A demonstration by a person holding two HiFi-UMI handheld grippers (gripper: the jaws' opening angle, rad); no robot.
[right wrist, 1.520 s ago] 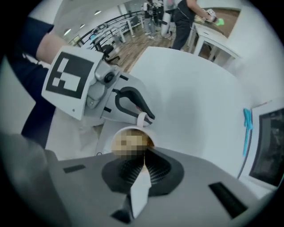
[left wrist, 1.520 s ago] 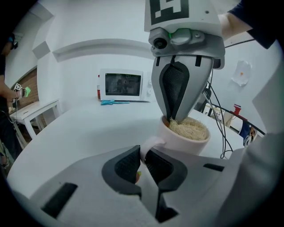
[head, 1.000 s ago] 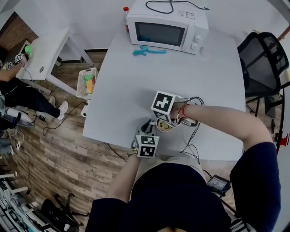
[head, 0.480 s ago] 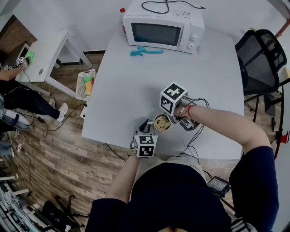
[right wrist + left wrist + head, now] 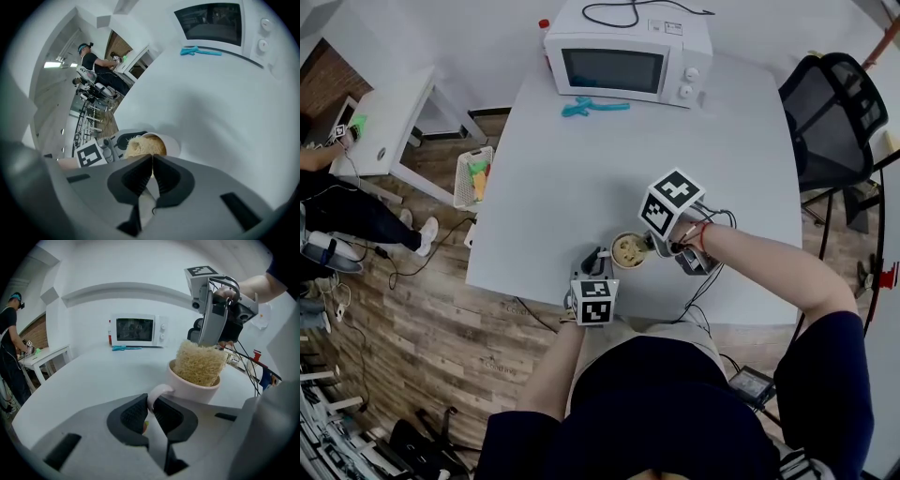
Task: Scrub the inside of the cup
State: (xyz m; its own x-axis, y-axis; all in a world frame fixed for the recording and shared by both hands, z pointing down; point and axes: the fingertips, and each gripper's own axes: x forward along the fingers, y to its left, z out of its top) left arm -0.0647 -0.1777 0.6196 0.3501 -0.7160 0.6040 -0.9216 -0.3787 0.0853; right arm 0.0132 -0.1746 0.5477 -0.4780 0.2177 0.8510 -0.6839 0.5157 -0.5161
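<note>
1. Head view: a pale cup (image 5: pixel 628 251) stands upright near the front edge of a white tabletop (image 5: pixel 609 159), between the two tongs a person holds.
2. Left gripper view: the left tongs (image 5: pixel 150 401) are clenched on the cup's handle (image 5: pixel 158 391), which is pinched between the dark pads while the cup's base rests on the tabletop.
3. Right gripper view: the right tongs (image 5: pixel 151 161) grip a tan loofah scrubber (image 5: pixel 139 146), with the pads nearly together. The scrubber is pushed down into the mouth of the cup.
4. Left gripper view: the scrubber rises above the cup's rim and fills most of the opening, with the right tongs reaching in from above.
5. Head view: a white microwave (image 5: pixel 614 64) sits at the far end of the tabletop, with a turquoise tool (image 5: pixel 592 107) lying just in front of it. A black mesh chair (image 5: pixel 834 103) stands to the right.
6. Left gripper view: a second person (image 5: pixel 9 348) stands at a small side table off to the left.
</note>
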